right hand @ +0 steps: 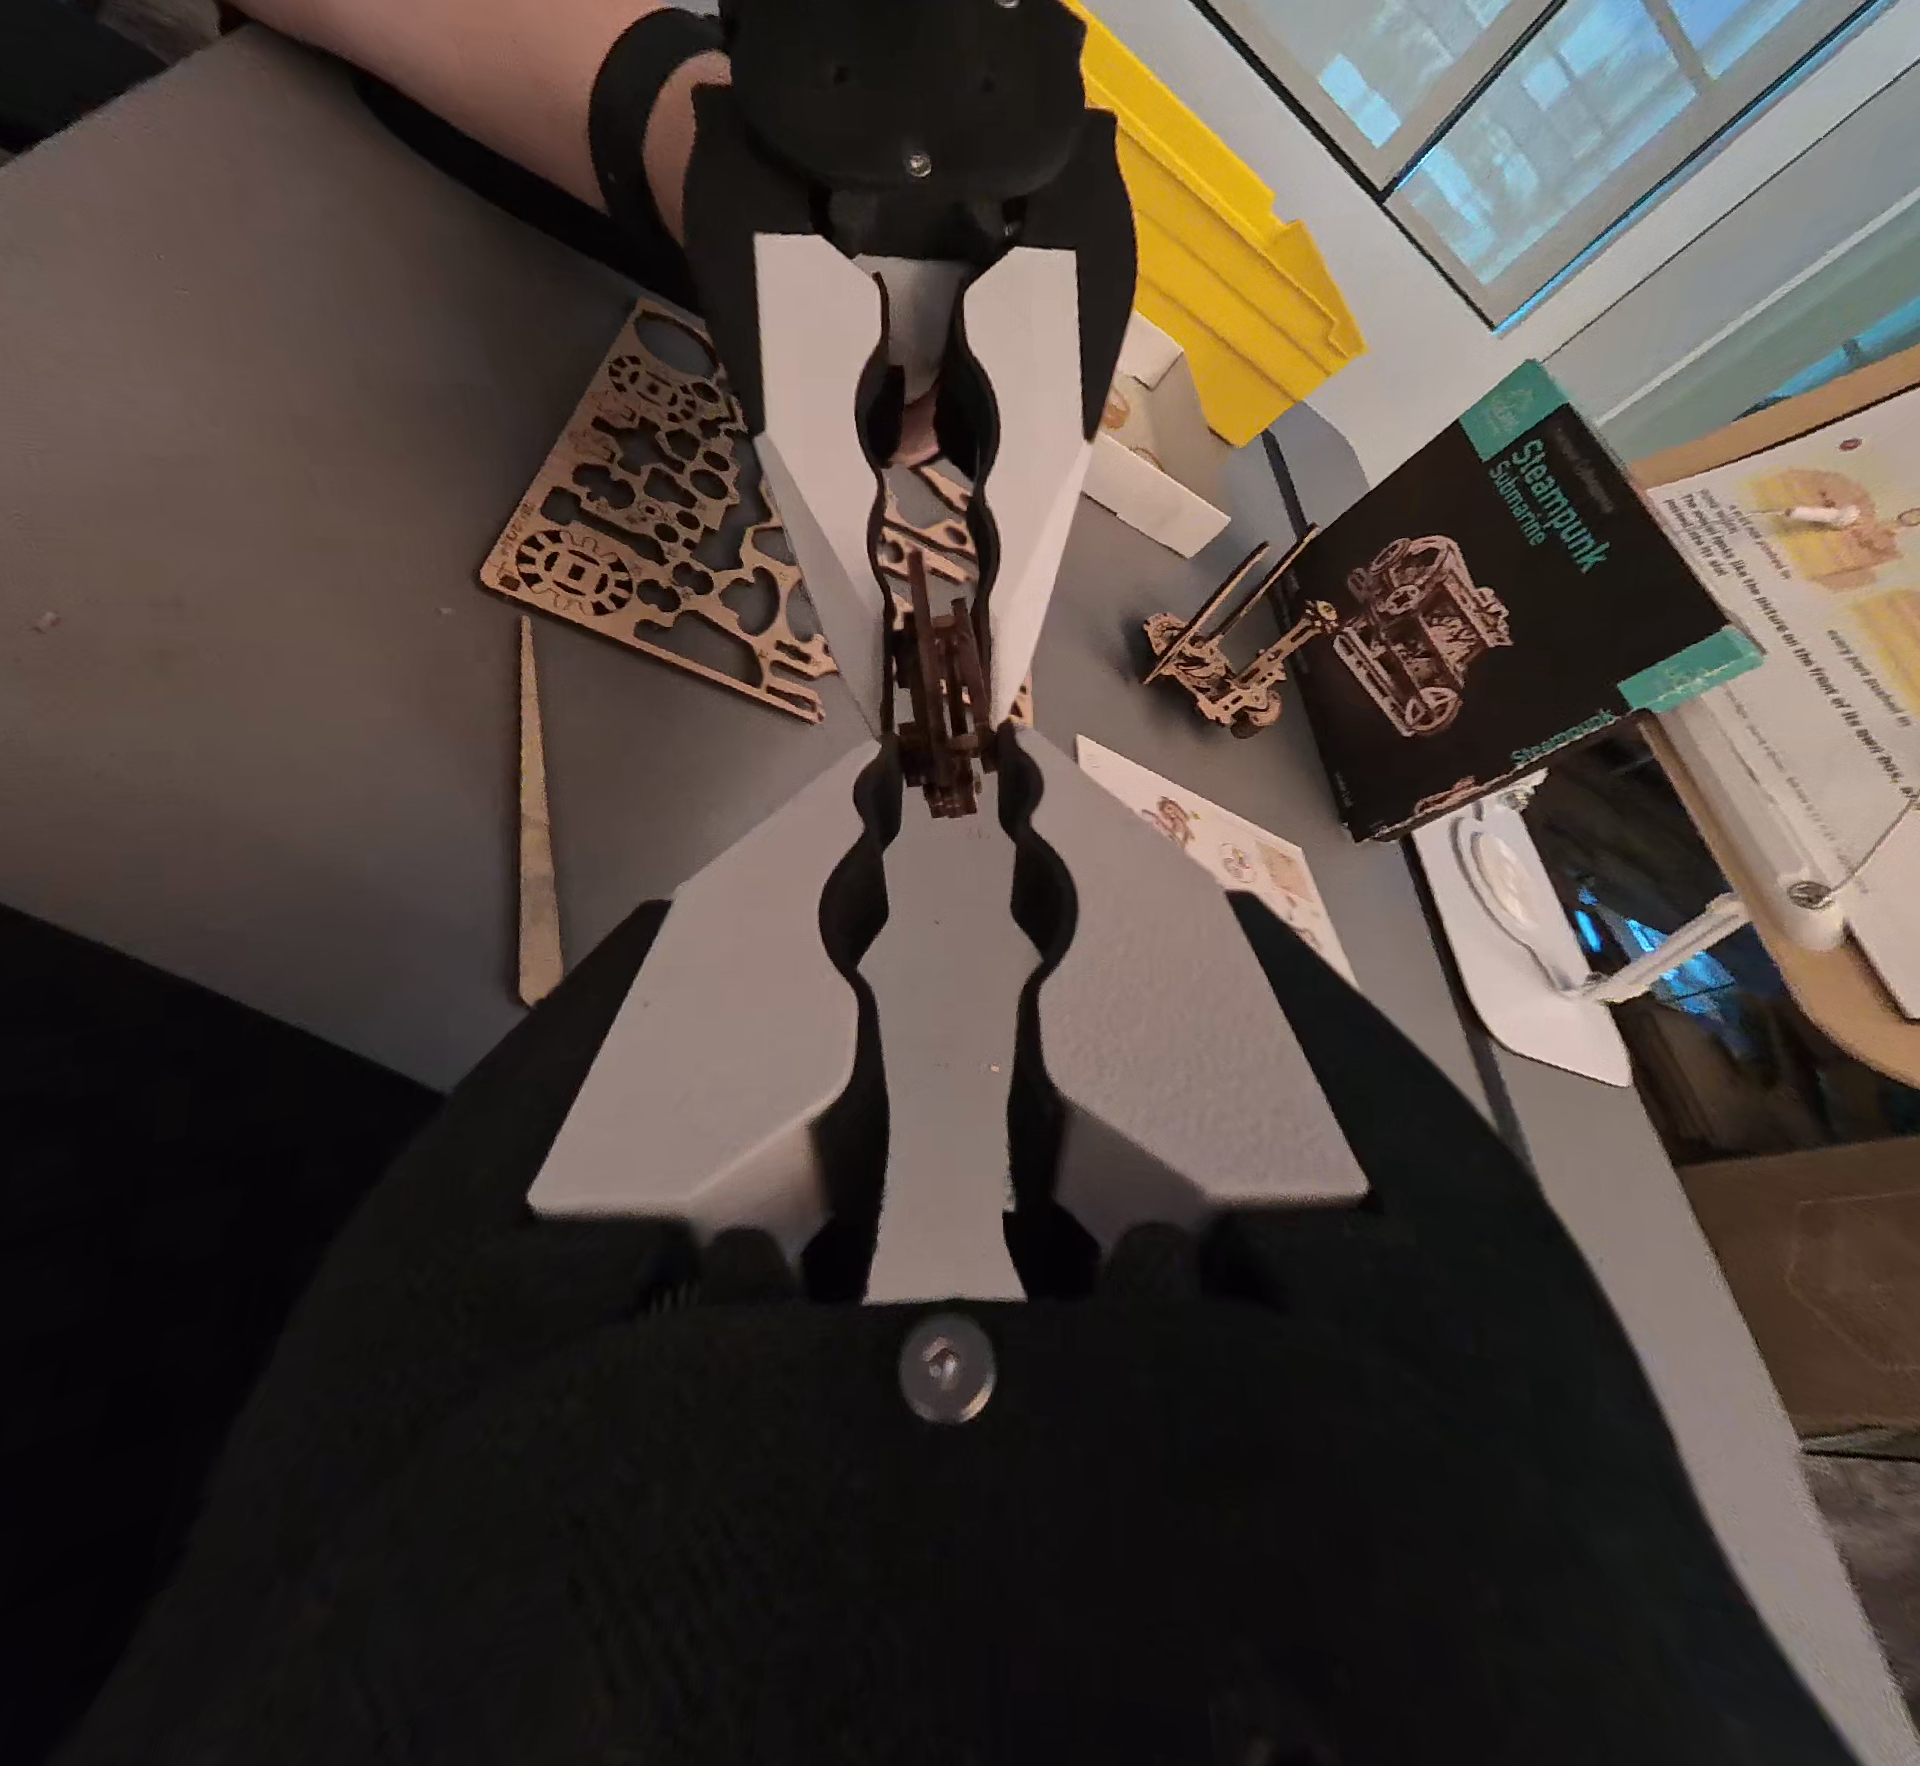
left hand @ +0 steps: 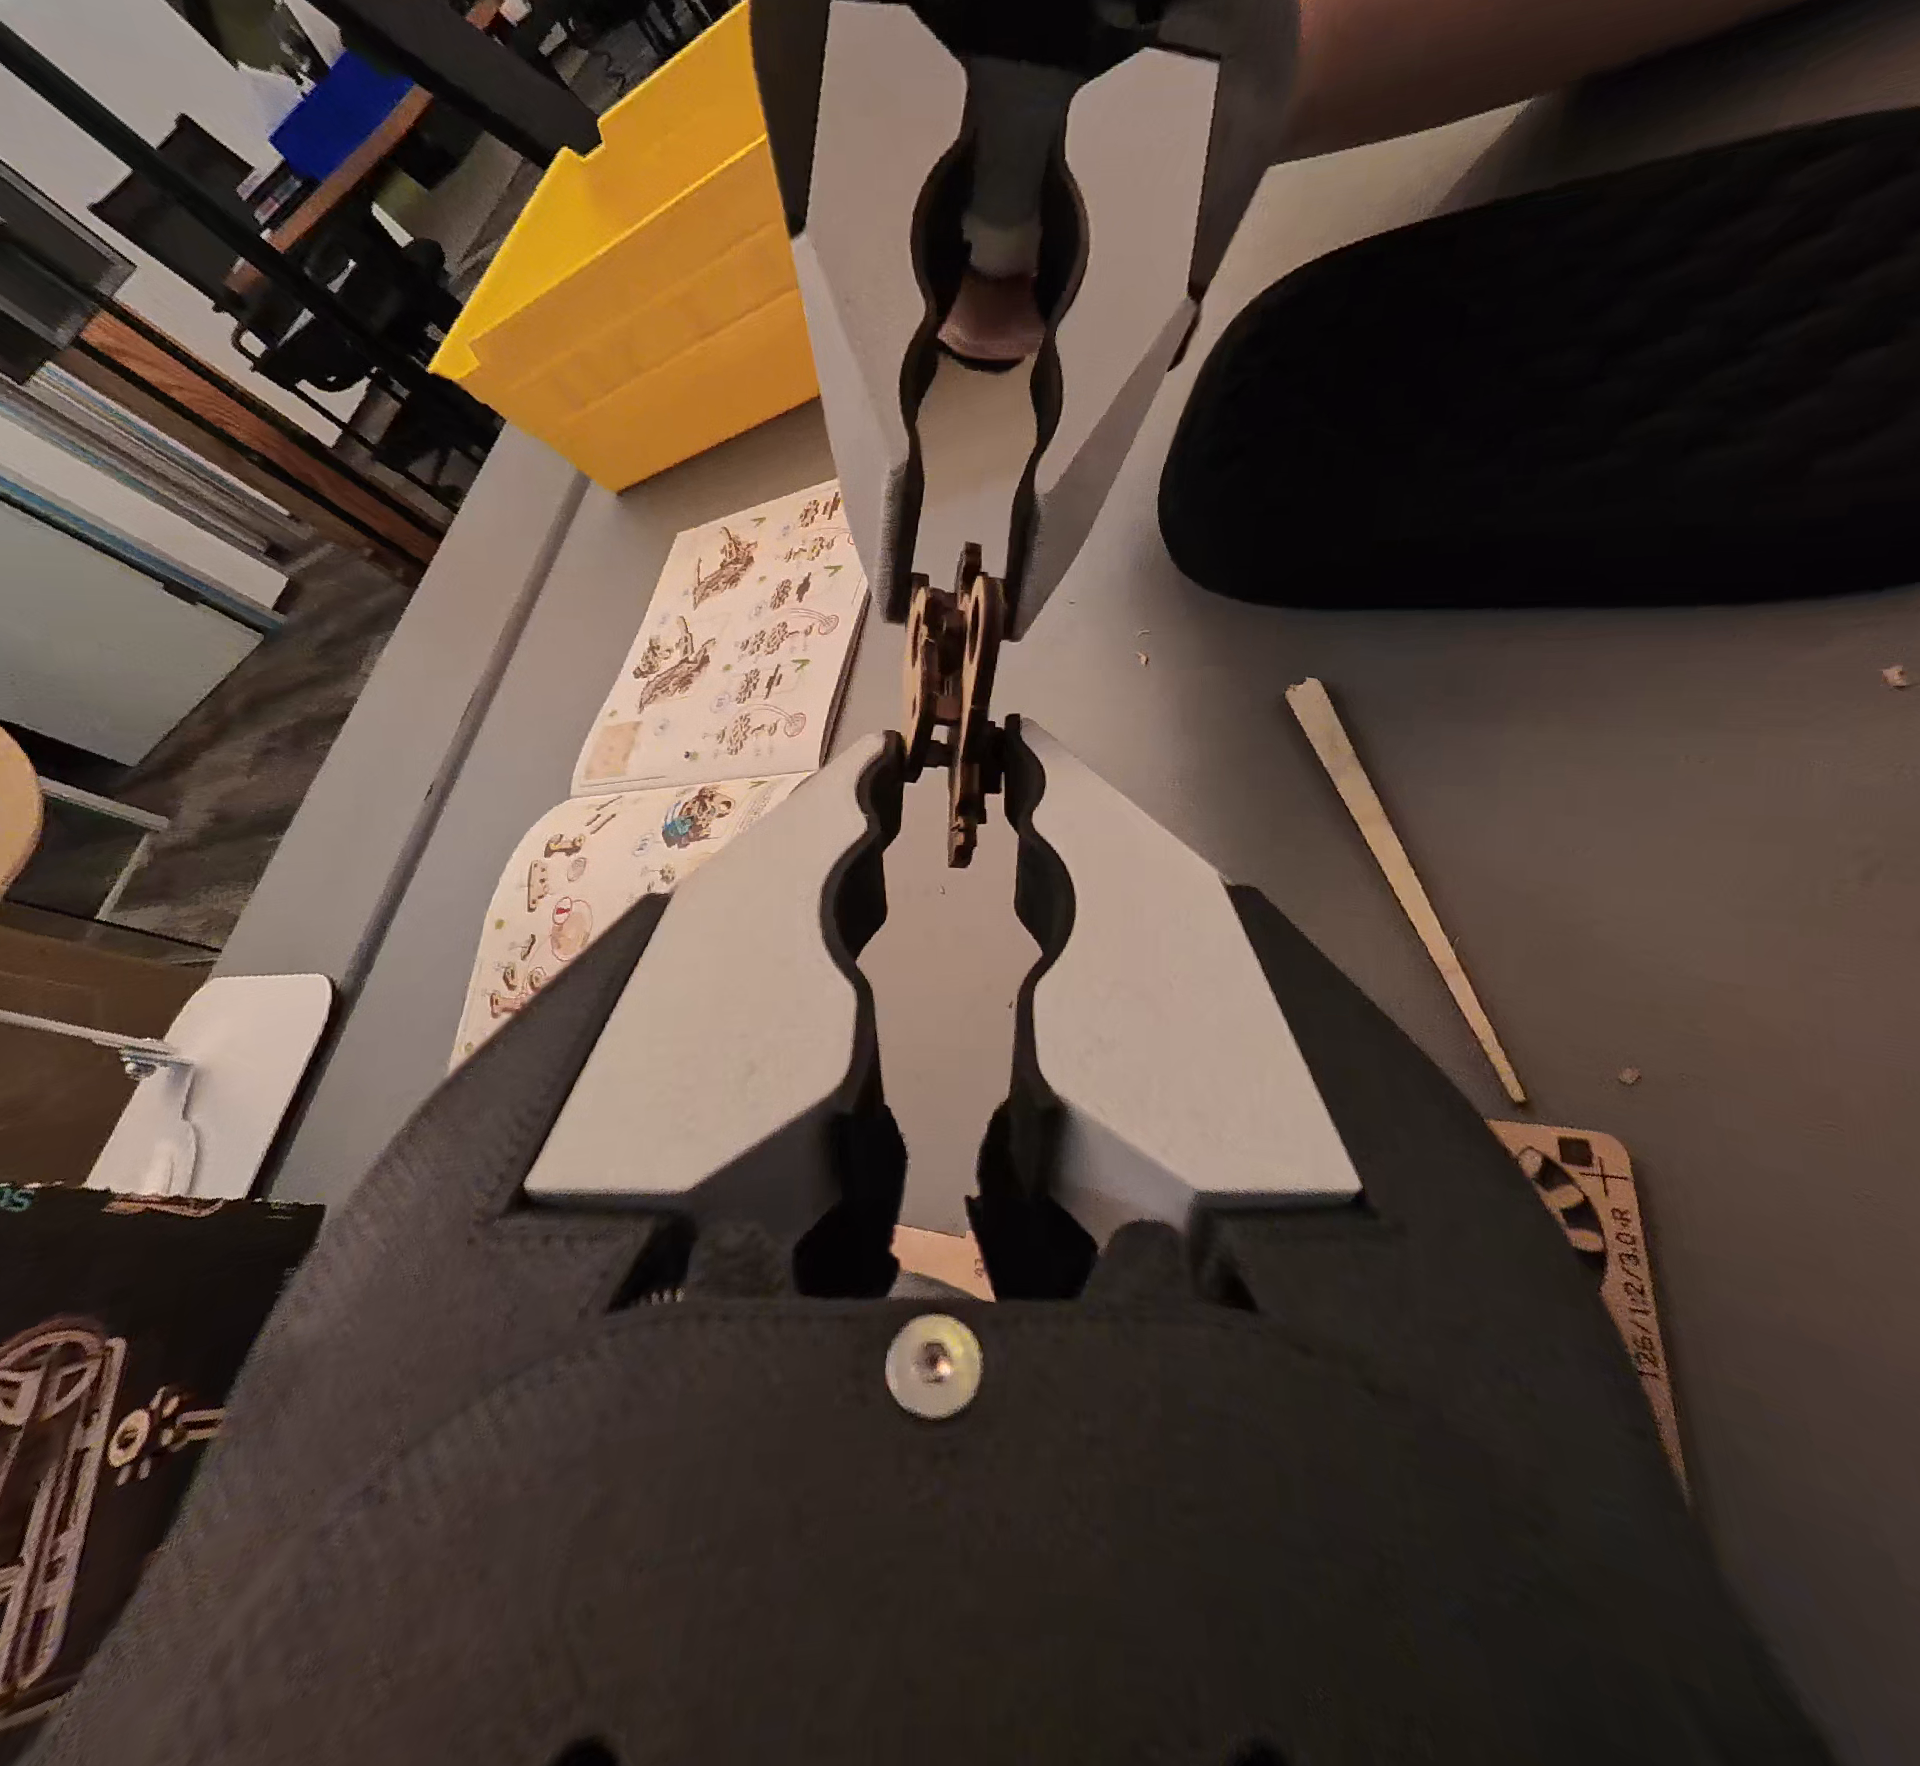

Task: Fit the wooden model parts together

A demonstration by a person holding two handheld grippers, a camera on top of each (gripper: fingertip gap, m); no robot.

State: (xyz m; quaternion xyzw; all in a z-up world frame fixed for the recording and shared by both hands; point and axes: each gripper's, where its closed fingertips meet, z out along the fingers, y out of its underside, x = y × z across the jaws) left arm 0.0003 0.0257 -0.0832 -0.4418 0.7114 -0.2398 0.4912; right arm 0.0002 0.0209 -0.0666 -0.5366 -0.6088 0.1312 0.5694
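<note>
At frame centre, the small wooden assembly (left hand: 951,698) is being clamped from opposite ends by the left gripper (left hand: 951,745) and the right gripper (right hand: 951,750), jaws nearly together.

- Your left gripper (left hand: 948,742) points forward, away from you. Its two fingers are pulled in close, and the tips pinch the small wooden piece (left hand: 951,677) between them.
- Your right gripper (left hand: 951,610) comes in from the far side and points back at the left one. Its tips pinch the same piece too.
- The two grippers meet tip to tip, in a straight line, up above the table.
- Your bare forearm (left hand: 1558,2) shows behind the right gripper.
- A black strap (right hand: 634,116) goes around your left wrist.
</note>
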